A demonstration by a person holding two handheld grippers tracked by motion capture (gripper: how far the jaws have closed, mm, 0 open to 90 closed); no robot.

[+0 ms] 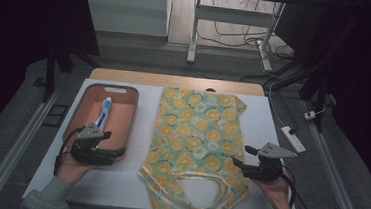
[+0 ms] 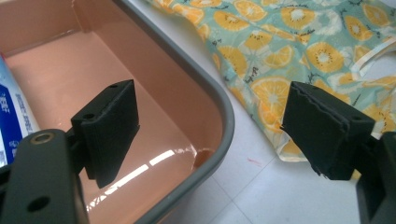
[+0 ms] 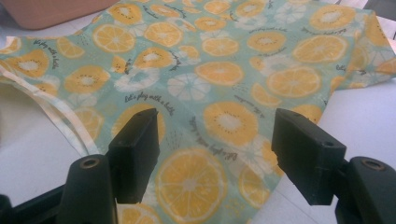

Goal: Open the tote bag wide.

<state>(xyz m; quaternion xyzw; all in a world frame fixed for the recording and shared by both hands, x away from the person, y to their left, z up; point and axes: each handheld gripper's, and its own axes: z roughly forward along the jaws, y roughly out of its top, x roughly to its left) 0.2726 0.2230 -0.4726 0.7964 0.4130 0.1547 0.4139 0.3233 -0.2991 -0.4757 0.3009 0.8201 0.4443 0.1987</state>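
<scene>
Your left tool point(image 1: 100, 150) hangs released over the tray's point(image 1: 132, 111) near corner and your right tool point(image 1: 241, 165), also released, hovers at the bag's point(image 1: 196, 135) edge on the surface, so next grip that edge.

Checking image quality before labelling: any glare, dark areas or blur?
High view: surroundings dark, white table evenly lit, slightly soft. Left gripper view: bright glare streaks on the pink tray floor; near fingers sharp. Right gripper view: fruit-print bag clear, no glare.
</scene>
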